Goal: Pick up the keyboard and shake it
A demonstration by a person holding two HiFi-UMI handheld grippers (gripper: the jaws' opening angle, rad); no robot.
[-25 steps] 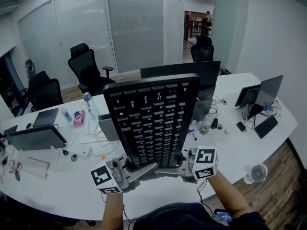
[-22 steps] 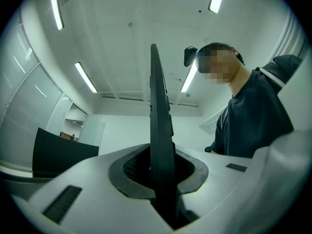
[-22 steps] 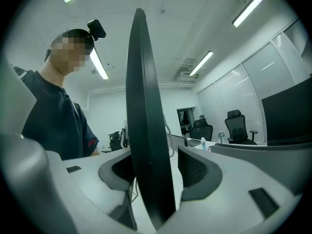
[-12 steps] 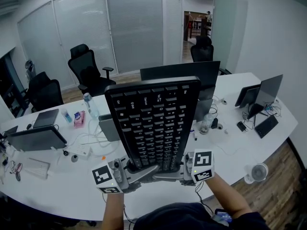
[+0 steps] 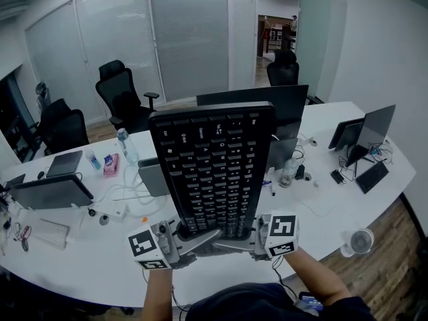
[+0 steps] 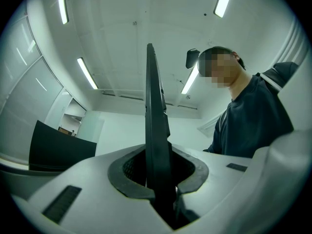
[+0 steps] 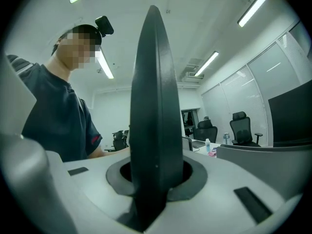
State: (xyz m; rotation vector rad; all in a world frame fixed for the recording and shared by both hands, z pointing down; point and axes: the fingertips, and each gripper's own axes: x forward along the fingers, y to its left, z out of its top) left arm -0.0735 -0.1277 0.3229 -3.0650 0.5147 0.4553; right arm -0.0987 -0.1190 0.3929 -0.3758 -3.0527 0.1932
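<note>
Keyboard [image 5: 212,169] held upright off desk [image 5: 87,266]. L gripper [image 5: 195,239] clamps its bottom edge at 7 o'clock; R gripper [image 5: 244,243], 5 o'clock, jaws just closed on it, prob. steadying for shake.

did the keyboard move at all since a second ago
Yes, slightly. The keyboard has tipped a little: its top left corner now sits higher against the monitor behind it, so its top edge runs closer to level.
</note>
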